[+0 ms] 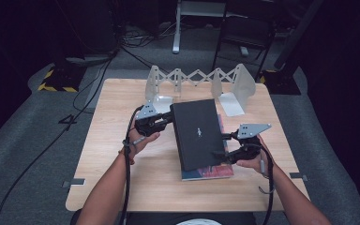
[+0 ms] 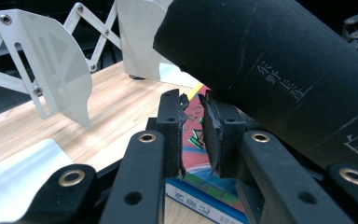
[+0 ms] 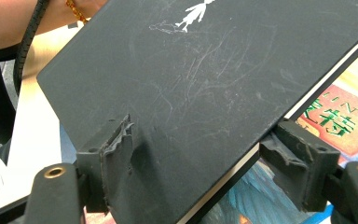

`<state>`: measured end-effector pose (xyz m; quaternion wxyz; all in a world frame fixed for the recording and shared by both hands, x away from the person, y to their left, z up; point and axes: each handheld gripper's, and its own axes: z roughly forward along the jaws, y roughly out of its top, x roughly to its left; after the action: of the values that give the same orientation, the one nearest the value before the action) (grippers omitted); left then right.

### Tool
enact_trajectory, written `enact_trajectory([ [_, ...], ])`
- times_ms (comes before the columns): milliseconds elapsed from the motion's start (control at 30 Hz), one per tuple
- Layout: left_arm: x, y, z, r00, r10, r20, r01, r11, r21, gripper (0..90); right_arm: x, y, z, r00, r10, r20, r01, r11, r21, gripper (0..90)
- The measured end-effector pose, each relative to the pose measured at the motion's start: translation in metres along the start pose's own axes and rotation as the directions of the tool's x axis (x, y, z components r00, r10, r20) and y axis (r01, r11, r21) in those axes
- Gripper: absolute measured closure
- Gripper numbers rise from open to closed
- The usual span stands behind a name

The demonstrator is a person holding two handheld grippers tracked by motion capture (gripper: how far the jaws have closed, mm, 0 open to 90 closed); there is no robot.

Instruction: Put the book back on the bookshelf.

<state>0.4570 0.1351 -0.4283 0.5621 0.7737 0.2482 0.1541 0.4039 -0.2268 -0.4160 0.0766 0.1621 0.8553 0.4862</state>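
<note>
The top book (image 1: 198, 133) is plain matte black with a tiny white figure printed on the cover, and white characters run down its black spine. The cover's got pale scuff marks all over. The book under it (image 1: 213, 172) is way louder: red and orange cover with green lettering, teal-blue patches, plus a blue and white strip along the edge. Both grippers are black with brass-coloured rivets, grey plates on top. The folding rack (image 1: 198, 80) is white. Table (image 1: 122, 140) is light wood grain, floor is grey carpet, with one yellow-and-black hazard-striped base (image 1: 56, 79) on it.
</note>
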Motion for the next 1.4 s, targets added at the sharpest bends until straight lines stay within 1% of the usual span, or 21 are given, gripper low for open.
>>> enact_trajectory([
  [33,0.001,0.0,-0.001,1.0,0.001,0.009,-0.001,1.0,0.005,76.6,0.002,0.001,0.001,0.9999,-0.015,0.008,0.015,1.0,0.003,26.5],
  [100,0.005,-0.001,-0.004,0.9985,-0.01,0.053,0.009,0.9998,0.019,76.6,0.005,0.001,0.001,0.9992,-0.036,0.019,0.036,0.999,0.008,26.6],
  [133,0.005,-0.001,-0.004,0.9985,-0.01,0.053,0.009,0.9998,0.019,76.6,0.005,0.001,0.001,0.9992,-0.036,0.019,0.036,0.999,0.008,26.6],
  [167,0.006,-0.001,-0.005,0.9973,-0.014,0.073,0.012,0.9997,0.019,76.3,0.008,0.002,0.001,0.998,-0.058,0.026,0.058,0.998,0.012,26.7],
  [267,0.006,0.003,-0.009,0.995,0.022,0.098,-0.025,0.9992,0.031,76.3,0.009,0.003,0.0,0.9971,-0.071,0.028,0.07,0.997,0.01,28.6],
  [500,0.003,0.005,-0.01,0.9959,0.031,0.085,-0.033,0.9991,0.025,75.4,0.008,0.002,-0.001,0.9974,-0.068,0.025,0.068,0.998,0.005,28.5],
  [567,-0.001,0.009,-0.011,0.996,0.037,0.081,-0.038,0.9992,0.008,75.5,0.008,0.002,-0.002,0.9969,-0.074,0.027,0.074,0.997,0.004,28.2],
  [600,-0.002,0.011,-0.012,0.9956,0.03,0.088,-0.03,0.9995,-0.004,75.6,0.008,0.002,-0.002,0.9965,-0.078,0.028,0.078,0.997,0.001,28.1],
  [700,-0.009,0.018,-0.014,0.9944,0.043,0.096,-0.039,0.9986,-0.036,75.5,0.009,0.002,-0.005,0.9954,-0.083,0.047,0.084,0.996,-0.011,29.3],
  [767,-0.012,0.021,-0.012,0.9925,0.048,0.113,-0.043,0.9983,-0.038,75.5,0.01,0.003,-0.006,0.9944,-0.088,0.059,0.089,0.996,-0.021,31.8],
  [800,-0.014,0.022,-0.01,0.9914,0.058,0.117,-0.055,0.998,-0.03,75.3,0.01,0.003,-0.006,0.9943,-0.086,0.064,0.088,0.996,-0.028,33.2],
  [833,-0.015,0.023,-0.01,0.9899,0.056,0.13,-0.051,0.9979,-0.039,75.0,0.011,0.004,-0.005,0.9937,-0.089,0.069,0.092,0.995,-0.035,34.2],
  [867,-0.015,0.023,-0.01,0.991,0.045,0.126,-0.04,0.9982,-0.045,73.8,0.012,0.005,-0.005,0.9929,-0.092,0.076,0.094,0.995,-0.034,34.5],
  [1067,-0.019,0.033,-0.009,0.9928,0.044,0.111,-0.039,0.998,-0.05,73.9,0.009,0.006,-0.006,0.992,-0.072,0.103,0.077,0.996,-0.042,36.0],
  [1133,-0.02,0.036,-0.008,0.993,0.053,0.106,-0.047,0.9974,-0.054,73.9,0.009,0.006,-0.007,0.9907,-0.07,0.117,0.075,0.996,-0.039,34.7],
  [1167,-0.02,0.037,-0.008,0.9917,0.049,0.119,-0.042,0.9972,-0.062,73.3,0.008,0.006,-0.006,0.9906,-0.07,0.117,0.075,0.996,-0.038,33.0],
  [1200,-0.02,0.037,-0.008,0.9917,0.049,0.119,-0.042,0.9972,-0.062,73.2,0.008,0.006,-0.006,0.9906,-0.07,0.117,0.075,0.996,-0.038,33.0],
  [1233,-0.021,0.039,-0.009,0.9895,0.048,0.136,-0.037,0.9958,-0.083,72.2,0.005,0.006,-0.004,0.9935,-0.056,0.099,0.059,0.998,-0.03,26.5],
  [1300,-0.023,0.04,-0.01,0.9893,0.057,0.134,-0.044,0.9943,-0.097,71.5,0.004,0.005,0.0,0.9956,-0.05,0.08,0.052,0.998,-0.023,22.6],
  [1367,-0.025,0.041,-0.01,0.9903,0.06,0.125,-0.049,0.9946,-0.091,72.0,0.004,0.006,0.0,0.9953,-0.054,0.08,0.056,0.998,-0.021,22.3],
  [1400,-0.025,0.041,-0.01,0.9903,0.06,0.125,-0.049,0.9946,-0.091,73.4,0.003,0.006,0.0,0.9963,-0.043,0.074,0.045,0.999,-0.022,21.5],
])
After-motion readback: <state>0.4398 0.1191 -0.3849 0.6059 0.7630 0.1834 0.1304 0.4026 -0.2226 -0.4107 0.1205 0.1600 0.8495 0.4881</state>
